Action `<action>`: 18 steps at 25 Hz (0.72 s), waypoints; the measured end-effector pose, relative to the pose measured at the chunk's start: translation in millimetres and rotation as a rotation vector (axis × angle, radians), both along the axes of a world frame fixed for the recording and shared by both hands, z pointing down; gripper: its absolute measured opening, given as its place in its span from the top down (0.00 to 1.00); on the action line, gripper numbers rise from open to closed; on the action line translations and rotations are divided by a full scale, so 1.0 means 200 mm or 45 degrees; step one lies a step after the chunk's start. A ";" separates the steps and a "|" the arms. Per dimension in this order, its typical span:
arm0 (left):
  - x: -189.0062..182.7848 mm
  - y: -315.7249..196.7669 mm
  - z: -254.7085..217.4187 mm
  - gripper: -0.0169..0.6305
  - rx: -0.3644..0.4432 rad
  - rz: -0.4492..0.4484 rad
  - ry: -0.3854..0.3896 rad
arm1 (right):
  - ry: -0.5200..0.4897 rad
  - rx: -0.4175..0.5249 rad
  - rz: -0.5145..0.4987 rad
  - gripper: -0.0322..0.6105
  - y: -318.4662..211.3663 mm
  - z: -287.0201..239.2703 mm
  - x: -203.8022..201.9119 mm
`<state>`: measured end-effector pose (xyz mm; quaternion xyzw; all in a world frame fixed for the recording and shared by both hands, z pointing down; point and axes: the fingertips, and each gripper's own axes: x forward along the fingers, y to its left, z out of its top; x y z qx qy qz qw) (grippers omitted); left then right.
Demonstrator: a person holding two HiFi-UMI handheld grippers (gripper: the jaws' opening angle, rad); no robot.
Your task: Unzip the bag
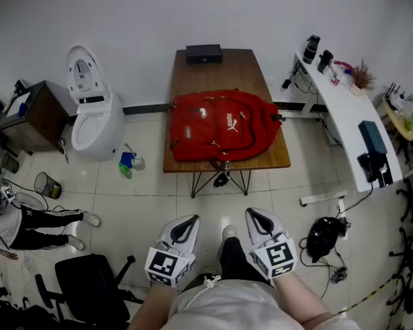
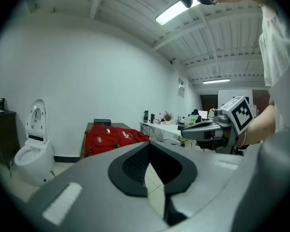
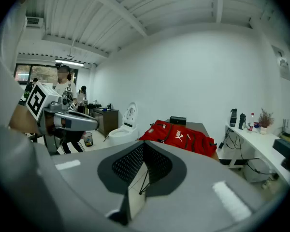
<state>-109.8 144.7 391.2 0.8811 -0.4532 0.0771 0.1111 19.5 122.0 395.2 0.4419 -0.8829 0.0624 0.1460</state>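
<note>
A red backpack (image 1: 224, 126) lies flat on a brown wooden table (image 1: 224, 71), far ahead of both grippers; its zips look closed from here. The backpack shows small in the left gripper view (image 2: 111, 138) and in the right gripper view (image 3: 181, 135). My left gripper (image 1: 188, 220) and right gripper (image 1: 256, 214) hang side by side close to my body, over the tiled floor, well short of the table. The jaws of each meet at the tips with nothing between them (image 2: 147, 146) (image 3: 142, 145).
A black box (image 1: 204, 53) sits at the table's far end. A white toilet (image 1: 89, 108) and a dark cabinet (image 1: 31, 115) stand left. A white desk (image 1: 344, 108) with gear runs along the right. A black chair (image 1: 89, 287) and a person (image 1: 27, 222) are at lower left.
</note>
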 end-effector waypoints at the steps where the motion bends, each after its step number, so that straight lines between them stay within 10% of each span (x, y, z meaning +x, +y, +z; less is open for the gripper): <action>1: 0.00 -0.07 0.01 0.96 -0.002 -0.001 -0.004 | -0.007 -0.007 -0.002 0.94 -0.07 0.01 0.00; 18: 0.17 -1.18 0.27 0.96 -0.115 0.005 -0.071 | 0.001 -0.296 -0.072 0.94 -1.19 0.36 0.09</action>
